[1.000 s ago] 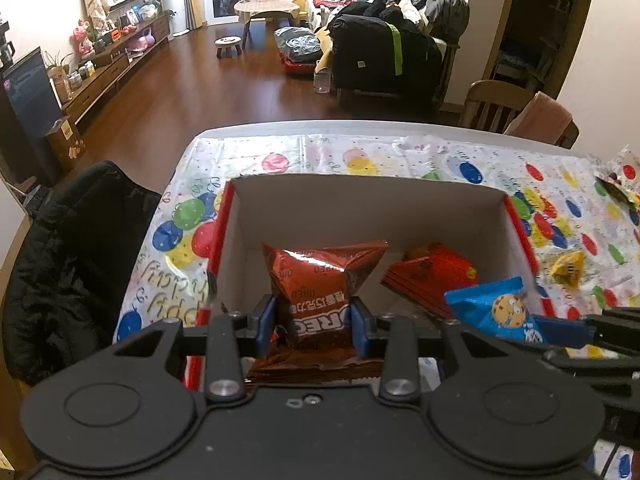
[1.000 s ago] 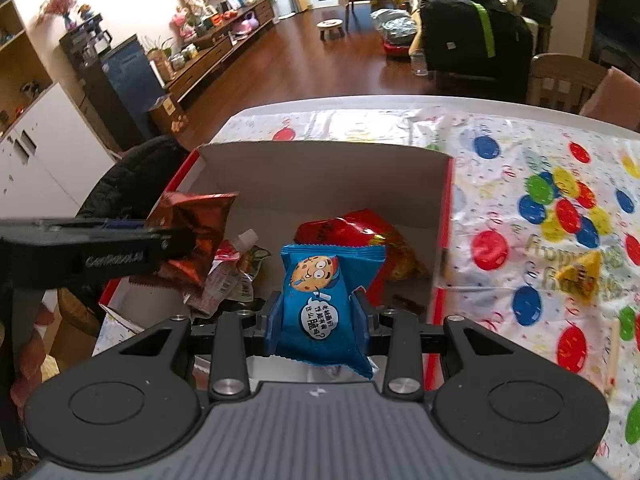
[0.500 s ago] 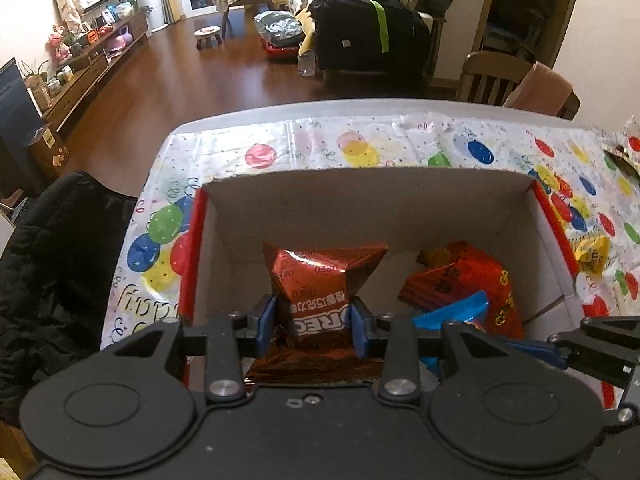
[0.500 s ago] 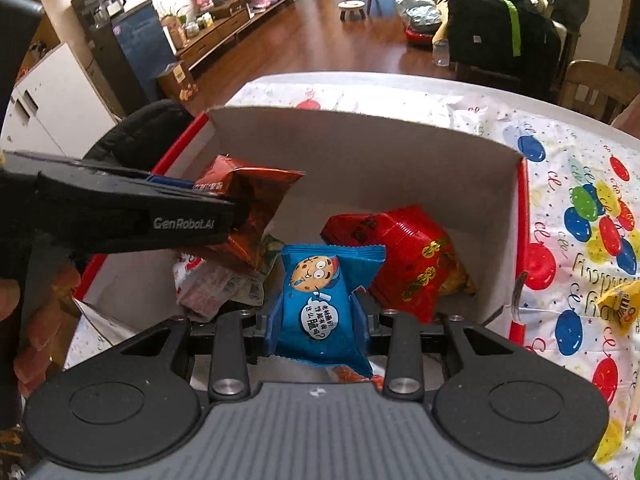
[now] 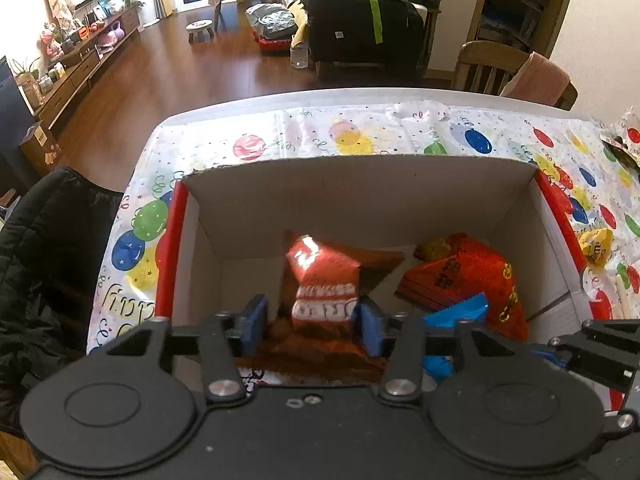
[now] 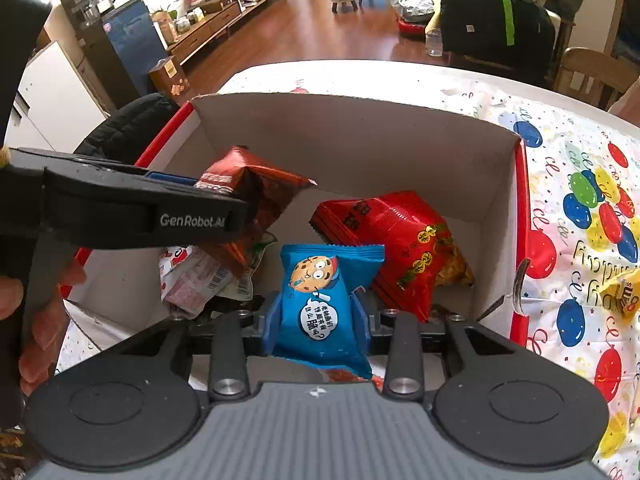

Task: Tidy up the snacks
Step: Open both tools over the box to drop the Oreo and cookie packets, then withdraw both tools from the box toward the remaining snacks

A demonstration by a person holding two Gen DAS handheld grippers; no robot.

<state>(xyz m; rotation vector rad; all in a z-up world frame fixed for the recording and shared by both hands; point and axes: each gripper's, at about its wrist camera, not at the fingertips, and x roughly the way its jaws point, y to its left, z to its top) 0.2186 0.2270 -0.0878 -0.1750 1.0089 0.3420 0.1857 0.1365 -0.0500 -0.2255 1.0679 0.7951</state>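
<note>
Looking down my left gripper (image 5: 311,324), I see its blue pads spread apart, with a gap showing on the left side of the brown cookie packet (image 5: 326,280) that sits blurred between them. From this view the packet looks let go, though I cannot tell whether the right pad touches it. The packet is over the inside of the cardboard box (image 5: 360,188), near the middle of its floor.

My right gripper (image 6: 316,320) is clenched on a blue cookie pouch (image 6: 326,300), with both blue pads pressed against its sides. The pouch stands upright between the fingers, over the near part of the box, and its top seal points toward the far wall.

Inside the box, a red bag (image 6: 400,236) lies on the right half of the floor, just beyond the blue pouch. A pink and white wrapper (image 6: 196,280) lies on the left half, beneath the left gripper as seen from the right camera. In that same view the brown packet sticks out past the black finger of the left gripper, above the wrapper.

The box sits on a balloon tablecloth (image 6: 580,220). A small yellow candy packet (image 5: 598,245) lies on the cloth to the right of the box, outside it. A person's fingers (image 6: 40,332) wrap the left gripper's handle at the picture's left edge.
</note>
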